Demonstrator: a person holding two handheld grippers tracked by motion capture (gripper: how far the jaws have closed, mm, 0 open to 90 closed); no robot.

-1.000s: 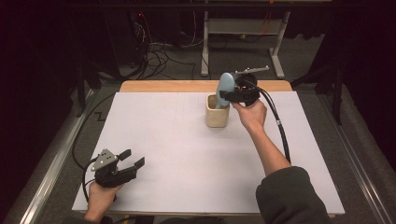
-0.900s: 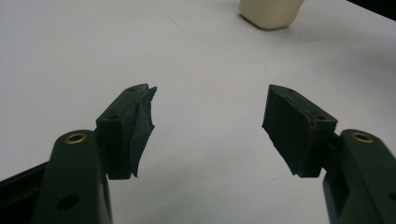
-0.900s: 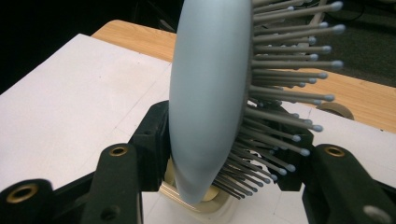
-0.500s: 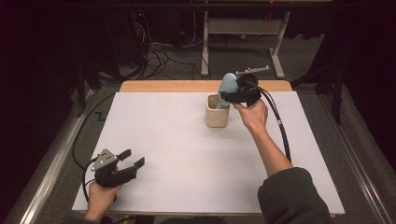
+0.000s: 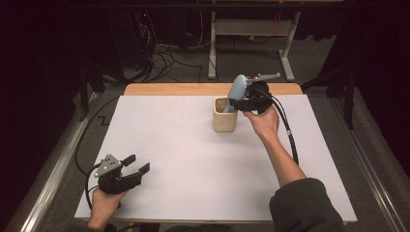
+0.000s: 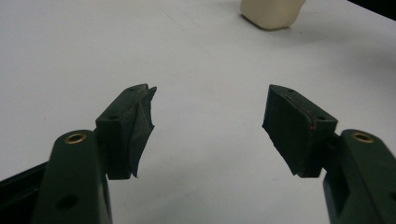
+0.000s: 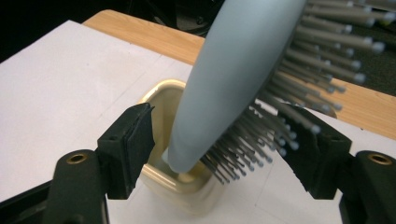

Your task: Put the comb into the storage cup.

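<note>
My right gripper (image 7: 224, 140) has its jaws spread, released; the pale blue hairbrush (image 7: 243, 70) stands tilted between them, handle end down inside the cream cup (image 7: 187, 186) directly below the jaws, bristles facing the right-hand jaw. I cannot tell whether either pad touches it. My left gripper (image 6: 208, 121) rests open, grasping nothing, with the cup well ahead of it

High view is looking down from 6 o'clock; both gripper views are riding close, sharing the cup (image 5: 225, 115) at 12 o'clock.
</note>
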